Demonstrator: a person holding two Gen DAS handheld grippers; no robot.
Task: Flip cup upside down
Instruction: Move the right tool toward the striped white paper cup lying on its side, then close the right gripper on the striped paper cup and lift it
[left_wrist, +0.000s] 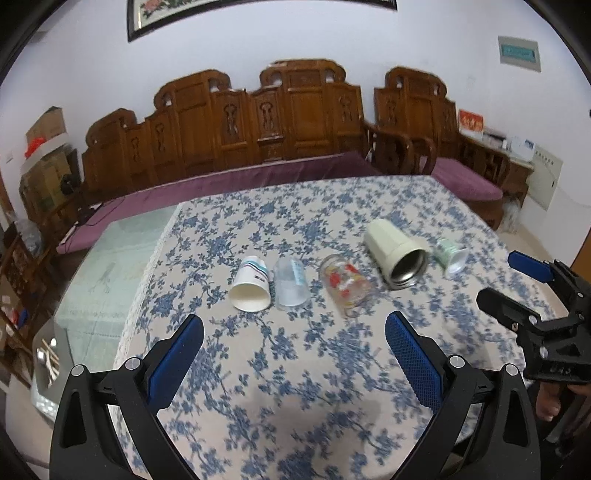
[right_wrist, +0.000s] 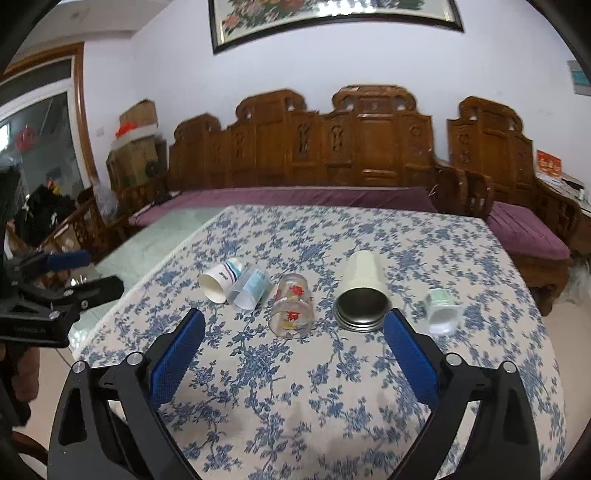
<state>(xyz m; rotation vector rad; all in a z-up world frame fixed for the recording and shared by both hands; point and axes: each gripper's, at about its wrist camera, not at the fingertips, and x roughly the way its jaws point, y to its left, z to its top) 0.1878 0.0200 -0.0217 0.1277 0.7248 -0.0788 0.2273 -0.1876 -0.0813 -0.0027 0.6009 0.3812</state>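
Several cups lie on their sides in a row on the flowered tablecloth (left_wrist: 295, 369), mouths toward me: a white paper cup (left_wrist: 250, 284) (right_wrist: 219, 281), a clear plastic cup (left_wrist: 291, 282) (right_wrist: 248, 290), a glass with red print (left_wrist: 343, 284) (right_wrist: 291, 305), a cream cup with steel lining (left_wrist: 395, 253) (right_wrist: 362, 291), and a small green-white cup (left_wrist: 450, 254) (right_wrist: 441, 310). My left gripper (left_wrist: 293, 332) is open and empty, short of the paper and plastic cups. My right gripper (right_wrist: 293, 328) (left_wrist: 517, 280) is open and empty, short of the glass and cream cup.
A carved wooden sofa (left_wrist: 258, 129) with purple cushions stands behind the table. A glass-topped table part (left_wrist: 110, 266) lies left of the cloth. An armchair (right_wrist: 517, 221) is at the right. Boxes (left_wrist: 44, 155) are stacked at the left wall.
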